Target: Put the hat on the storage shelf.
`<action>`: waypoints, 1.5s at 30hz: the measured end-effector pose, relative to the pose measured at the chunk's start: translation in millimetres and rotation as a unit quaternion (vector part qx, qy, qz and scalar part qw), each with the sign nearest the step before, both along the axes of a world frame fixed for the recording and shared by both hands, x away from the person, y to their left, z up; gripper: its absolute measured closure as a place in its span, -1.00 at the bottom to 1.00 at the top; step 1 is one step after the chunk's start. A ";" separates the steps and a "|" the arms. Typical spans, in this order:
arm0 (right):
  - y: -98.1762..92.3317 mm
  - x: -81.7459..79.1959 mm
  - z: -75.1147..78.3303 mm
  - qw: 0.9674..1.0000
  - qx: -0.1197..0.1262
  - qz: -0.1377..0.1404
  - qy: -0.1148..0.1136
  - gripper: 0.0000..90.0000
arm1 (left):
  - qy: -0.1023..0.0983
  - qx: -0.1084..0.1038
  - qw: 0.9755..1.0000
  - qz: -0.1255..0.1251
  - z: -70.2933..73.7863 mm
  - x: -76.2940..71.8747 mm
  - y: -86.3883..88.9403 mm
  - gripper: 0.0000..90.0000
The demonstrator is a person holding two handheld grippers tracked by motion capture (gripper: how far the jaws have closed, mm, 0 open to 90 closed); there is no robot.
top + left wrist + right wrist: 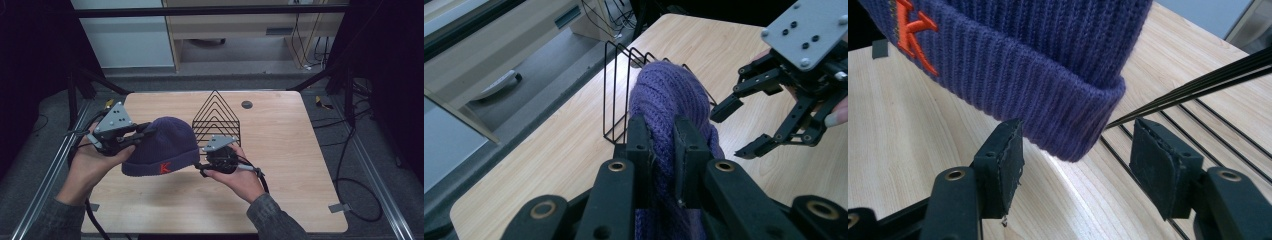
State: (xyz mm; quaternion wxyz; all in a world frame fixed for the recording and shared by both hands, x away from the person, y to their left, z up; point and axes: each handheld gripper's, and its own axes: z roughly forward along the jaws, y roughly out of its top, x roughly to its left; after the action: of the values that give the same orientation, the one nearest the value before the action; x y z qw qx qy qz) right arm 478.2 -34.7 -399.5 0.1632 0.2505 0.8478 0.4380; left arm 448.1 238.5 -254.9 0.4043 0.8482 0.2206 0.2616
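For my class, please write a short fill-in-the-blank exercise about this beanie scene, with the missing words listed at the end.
1. The left tool is shut on the purple ____.
2. The letter on the beanie cuff is ____.
3. The right tool has its jaws ____, the cuff's corner just ahead of them, not gripped.
4. Behind the beanie stands a black wire ____ on the table.

Missing words: beanie; K; open; rack
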 end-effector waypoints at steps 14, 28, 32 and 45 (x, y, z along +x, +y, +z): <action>11.4 14.4 0.5 0.999 0.000 0.030 0.028 -0.11 | 0.001 -0.012 1.000 -0.005 -4.3 3.6 -2.7 0.77; 5.7 1.6 12.2 0.999 -0.008 0.039 0.011 0.55 | 0.000 -0.035 0.999 0.012 -2.5 6.6 -0.3 0.77; -6.9 -3.8 31.3 0.999 -0.003 0.037 0.004 0.60 | -0.006 -0.055 0.998 0.014 8.6 11.6 -4.0 0.77; -39.0 5.4 78.5 1.000 0.007 0.014 -0.022 0.62 | -0.016 -0.082 0.996 0.012 46.1 31.0 -24.8 0.77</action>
State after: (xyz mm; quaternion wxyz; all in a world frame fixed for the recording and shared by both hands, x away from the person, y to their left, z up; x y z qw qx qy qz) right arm 483.6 -73.7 -321.0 0.1742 0.2297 0.8445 0.4513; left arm 479.1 213.7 -208.8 0.4726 0.8055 0.2449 0.2605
